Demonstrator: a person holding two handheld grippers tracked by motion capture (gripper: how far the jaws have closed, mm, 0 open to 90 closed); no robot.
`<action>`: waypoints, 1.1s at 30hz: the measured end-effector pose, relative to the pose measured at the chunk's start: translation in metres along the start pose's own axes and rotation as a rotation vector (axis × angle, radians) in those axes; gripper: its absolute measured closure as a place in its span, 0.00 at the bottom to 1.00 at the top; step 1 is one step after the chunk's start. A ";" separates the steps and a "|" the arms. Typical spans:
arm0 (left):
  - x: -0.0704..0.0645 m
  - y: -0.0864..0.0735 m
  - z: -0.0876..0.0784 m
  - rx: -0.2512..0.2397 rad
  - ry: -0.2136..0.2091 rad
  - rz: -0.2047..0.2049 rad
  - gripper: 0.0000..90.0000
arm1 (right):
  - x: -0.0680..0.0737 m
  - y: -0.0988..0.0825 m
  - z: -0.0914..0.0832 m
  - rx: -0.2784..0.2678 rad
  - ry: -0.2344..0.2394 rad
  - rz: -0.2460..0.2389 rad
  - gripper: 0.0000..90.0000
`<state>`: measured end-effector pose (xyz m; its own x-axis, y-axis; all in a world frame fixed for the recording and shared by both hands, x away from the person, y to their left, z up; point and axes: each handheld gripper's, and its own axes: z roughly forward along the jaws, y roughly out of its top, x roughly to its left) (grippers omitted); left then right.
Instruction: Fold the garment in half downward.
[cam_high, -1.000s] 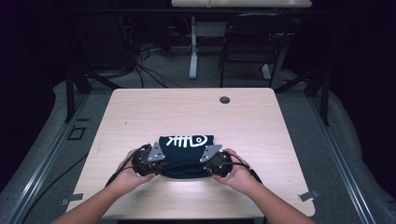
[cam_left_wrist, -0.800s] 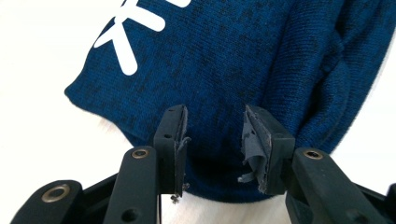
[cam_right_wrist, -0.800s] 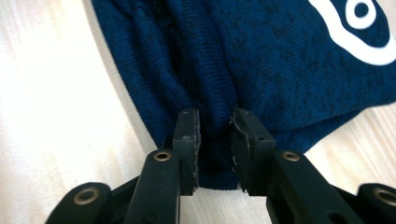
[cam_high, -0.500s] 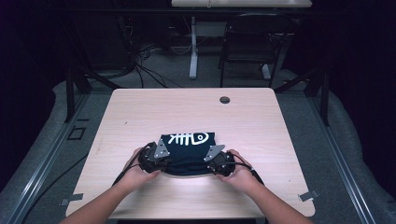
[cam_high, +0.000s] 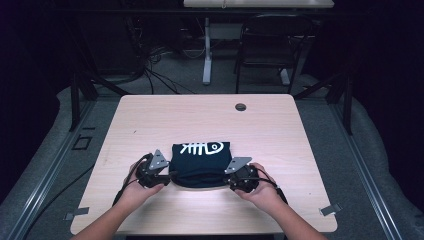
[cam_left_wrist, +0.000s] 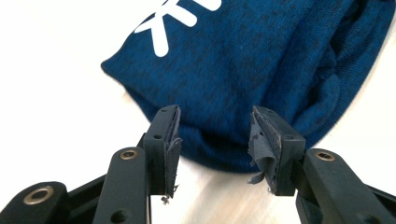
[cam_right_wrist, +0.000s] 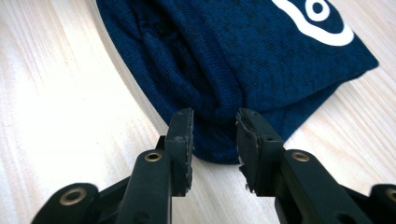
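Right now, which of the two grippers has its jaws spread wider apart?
The left gripper, at the left edge of the folded blue shirt. Its jaws, which have just been opening, stand clearly wider than those of the right gripper; both straddle the shirt's edge without pinching it.

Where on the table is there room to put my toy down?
The table is bare behind the folded blue shirt, up to the small round cap, and along both side edges. The near middle is crowded: the left tool and right tool sit at the shirt's corners.
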<state>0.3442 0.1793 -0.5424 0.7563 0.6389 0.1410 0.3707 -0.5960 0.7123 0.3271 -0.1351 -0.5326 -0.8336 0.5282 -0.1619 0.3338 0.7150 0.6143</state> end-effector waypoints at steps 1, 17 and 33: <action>0.001 -0.005 -0.005 -0.009 -0.003 -0.030 0.59 | 0.000 -0.001 -0.001 -0.006 0.001 0.012 0.72; 0.009 -0.047 -0.035 -0.067 0.015 -0.193 0.57 | 0.003 -0.027 -0.015 -0.055 -0.038 0.132 0.65; 0.015 -0.066 -0.043 -0.118 0.040 -0.230 0.57 | -0.004 -0.049 -0.017 -0.116 -0.080 0.214 0.62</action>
<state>0.3077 0.2493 -0.5574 0.6367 0.7710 -0.0090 0.4633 -0.3733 0.8038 0.3065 -0.1797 -0.5485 -0.7106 0.6994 -0.0763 0.4421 0.5283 0.7249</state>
